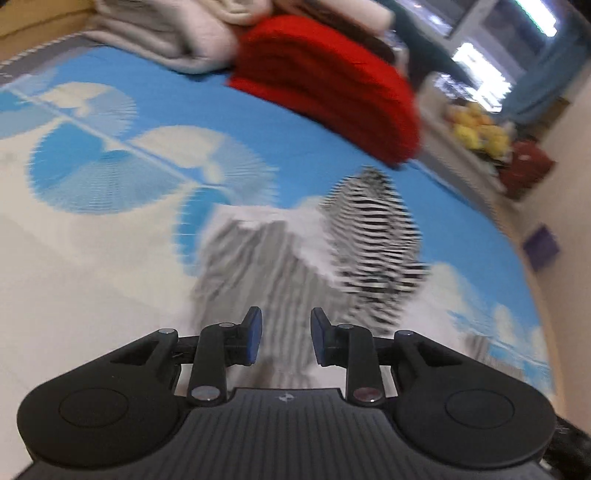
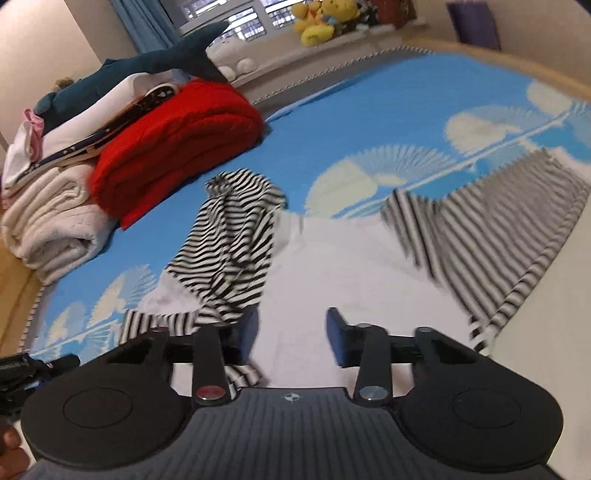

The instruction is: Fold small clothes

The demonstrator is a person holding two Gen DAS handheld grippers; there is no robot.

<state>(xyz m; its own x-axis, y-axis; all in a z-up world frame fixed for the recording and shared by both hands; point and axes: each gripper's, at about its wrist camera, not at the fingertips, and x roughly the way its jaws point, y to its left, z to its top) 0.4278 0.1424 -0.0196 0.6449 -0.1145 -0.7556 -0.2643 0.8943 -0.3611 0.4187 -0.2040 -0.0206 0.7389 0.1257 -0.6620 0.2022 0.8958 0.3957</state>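
- Lying on the blue-and-white patterned bed cover is the small garment, with a white body and black-and-white striped sleeves.
- One striped sleeve is bunched and folded over the white body on the left of the right wrist view; the other striped part spreads flat to the right.
- The right tongs hover just over the white body, jaws partly apart with only a modest gap, and nothing is pinched between the blue pads; the left pad is partly hidden by striped cloth.
- The left tongs hang above the garment too, jaws partly apart, holding nothing; that view is blurred.
- A folded red blanket lies at the far side of the bed, touching a stack of cream towels and other folded clothes.
- A dark blue plush shark rests on top of that stack.
- Yellow plush toys sit on the window sill beyond the bed.
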